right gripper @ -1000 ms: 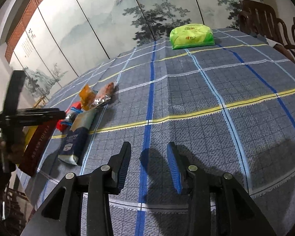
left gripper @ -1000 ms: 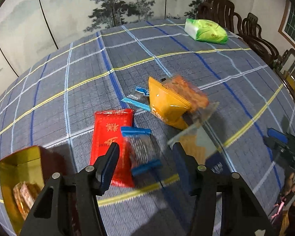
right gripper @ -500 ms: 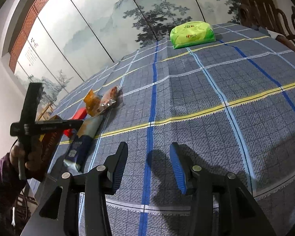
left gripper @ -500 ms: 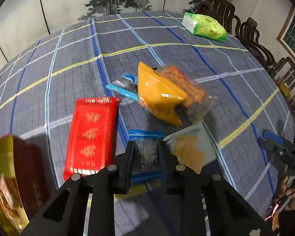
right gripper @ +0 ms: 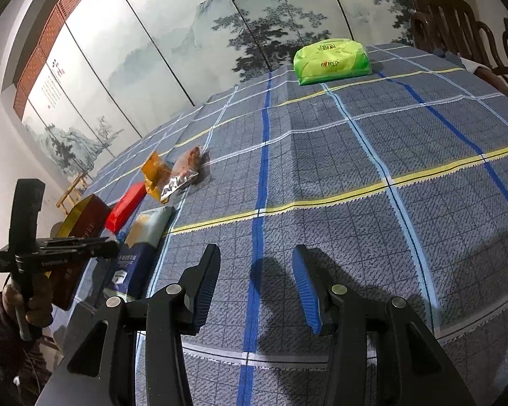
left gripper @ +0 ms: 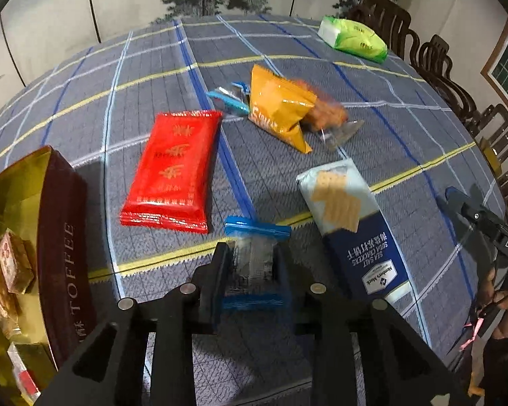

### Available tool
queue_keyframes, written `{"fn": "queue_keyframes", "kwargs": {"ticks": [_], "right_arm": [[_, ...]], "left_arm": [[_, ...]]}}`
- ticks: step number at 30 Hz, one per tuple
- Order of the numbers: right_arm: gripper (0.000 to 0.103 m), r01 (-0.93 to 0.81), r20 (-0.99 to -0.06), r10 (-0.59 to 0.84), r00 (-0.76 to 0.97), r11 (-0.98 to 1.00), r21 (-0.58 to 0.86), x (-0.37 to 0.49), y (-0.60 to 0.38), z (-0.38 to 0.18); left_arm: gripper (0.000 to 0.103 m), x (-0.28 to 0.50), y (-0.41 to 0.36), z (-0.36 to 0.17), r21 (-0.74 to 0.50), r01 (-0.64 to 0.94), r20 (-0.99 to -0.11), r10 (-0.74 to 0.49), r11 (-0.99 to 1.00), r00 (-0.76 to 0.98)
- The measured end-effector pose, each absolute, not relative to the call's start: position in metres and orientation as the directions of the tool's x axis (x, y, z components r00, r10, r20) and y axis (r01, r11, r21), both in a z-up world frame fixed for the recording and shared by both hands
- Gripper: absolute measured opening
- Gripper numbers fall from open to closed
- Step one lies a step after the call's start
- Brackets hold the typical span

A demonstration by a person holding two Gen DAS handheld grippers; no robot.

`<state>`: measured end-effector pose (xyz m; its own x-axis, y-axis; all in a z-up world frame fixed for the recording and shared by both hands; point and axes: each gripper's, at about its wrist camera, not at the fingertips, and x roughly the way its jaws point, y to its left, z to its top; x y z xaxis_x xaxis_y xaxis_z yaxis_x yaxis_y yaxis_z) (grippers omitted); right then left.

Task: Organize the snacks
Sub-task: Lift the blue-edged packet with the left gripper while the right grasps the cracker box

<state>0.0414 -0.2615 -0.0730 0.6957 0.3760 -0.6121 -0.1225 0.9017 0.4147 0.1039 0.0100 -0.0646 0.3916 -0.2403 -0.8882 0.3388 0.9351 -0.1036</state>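
Note:
In the left wrist view my left gripper (left gripper: 251,250) pinches a small clear snack packet with blue ends (left gripper: 255,231) just above the tablecloth; its jaws are opening slightly while the pads still press the packet. A gold-lined brown toffee box (left gripper: 62,237) with snacks inside stands to the left. On the cloth lie a red packet (left gripper: 172,169), an orange bag (left gripper: 277,111), a clear bag of orange snacks (left gripper: 325,113), another small blue packet (left gripper: 225,98) and a cracker pack (left gripper: 352,226). My right gripper (right gripper: 255,257) hovers open over bare cloth, nothing between its fingers.
A green tissue pack (left gripper: 354,39) lies at the far side of the plaid-covered table (right gripper: 355,176). Dark wooden chairs (left gripper: 440,64) line the right edge. A painted folding screen (right gripper: 220,34) stands behind. A hand (right gripper: 34,297) holds the left gripper's handle.
My left gripper went from open over the blue-ended packet to shut on it, then shifted toward the toffee box with the packet. The right gripper stayed in place, a little wider.

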Motion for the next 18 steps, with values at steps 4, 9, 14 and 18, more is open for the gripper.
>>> {"fn": "queue_keyframes", "kwargs": {"ticks": [4,9,14,18], "right_arm": [[0.046,-0.123,-0.611,0.377,0.696,0.901,0.415,0.041,-0.261,-0.073],[0.046,-0.127,-0.614,0.374,0.695,0.904,0.407,0.041,-0.260,-0.073],[0.047,-0.102,-0.649,0.335,0.683,0.924,0.369,0.042,-0.253,-0.069],[0.047,-0.160,-0.634,0.374,0.677,0.916,0.369,0.035,-0.227,-0.048]], "left_arm": [[0.025,0.102,0.005,-0.067,-0.075,0.355,-0.886,-0.226,0.932,0.406],[0.021,0.091,0.003,-0.066,-0.037,0.320,-0.874,-0.185,0.947,0.450],[0.021,0.063,0.017,-0.049,-0.138,0.271,-0.850,-0.254,0.953,0.461],[0.021,0.036,0.031,-0.029,-0.203,0.240,-0.828,-0.297,0.949,0.476]]}}
